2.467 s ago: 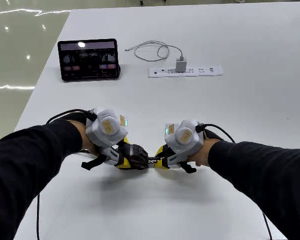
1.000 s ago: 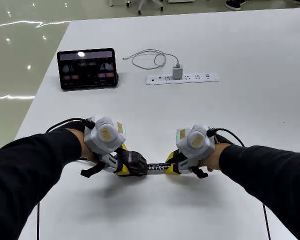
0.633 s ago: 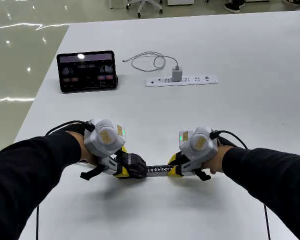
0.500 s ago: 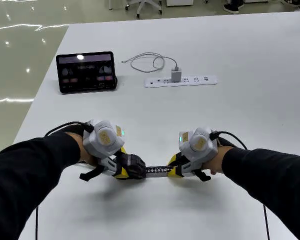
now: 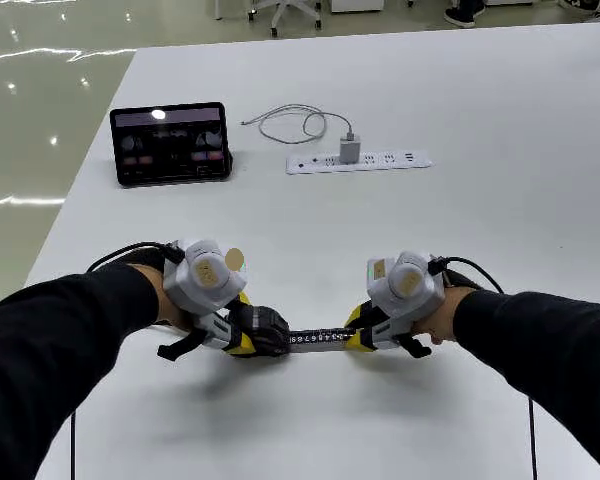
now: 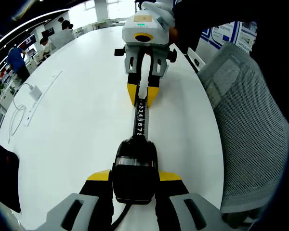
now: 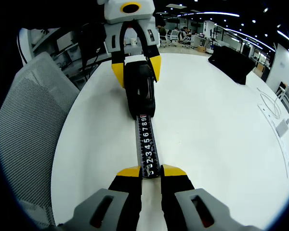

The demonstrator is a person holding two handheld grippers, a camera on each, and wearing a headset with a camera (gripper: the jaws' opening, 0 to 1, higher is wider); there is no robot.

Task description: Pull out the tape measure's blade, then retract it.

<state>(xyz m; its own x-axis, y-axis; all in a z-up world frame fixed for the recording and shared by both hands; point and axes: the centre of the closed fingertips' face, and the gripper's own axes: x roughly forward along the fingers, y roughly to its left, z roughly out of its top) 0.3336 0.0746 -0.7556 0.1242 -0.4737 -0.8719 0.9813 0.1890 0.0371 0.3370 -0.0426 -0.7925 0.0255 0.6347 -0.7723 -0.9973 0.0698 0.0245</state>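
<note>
Nearer the person than the power strip (image 5: 358, 161), on the white table (image 5: 480, 110): one tape measure (image 5: 265, 330) with a black case, resting on the surface. Left gripper (image 5: 248, 337): yellow-tipped jaws were closed against the two sides of the case. Blade (image 5: 318, 338): drawn out a short way and running straight, with printed numerals one to nine legible in the right gripper view. Right gripper (image 5: 358, 340): jaws were pinched together on the blade's free end. The two grippers faced each other, the blade spanning the gap between them. Left of the power strip: one dark tablet (image 5: 170, 143), propped up, screen lit. On the strip: one white charger (image 5: 348, 150), its cable (image 5: 290, 122) looped on the far side.
</note>
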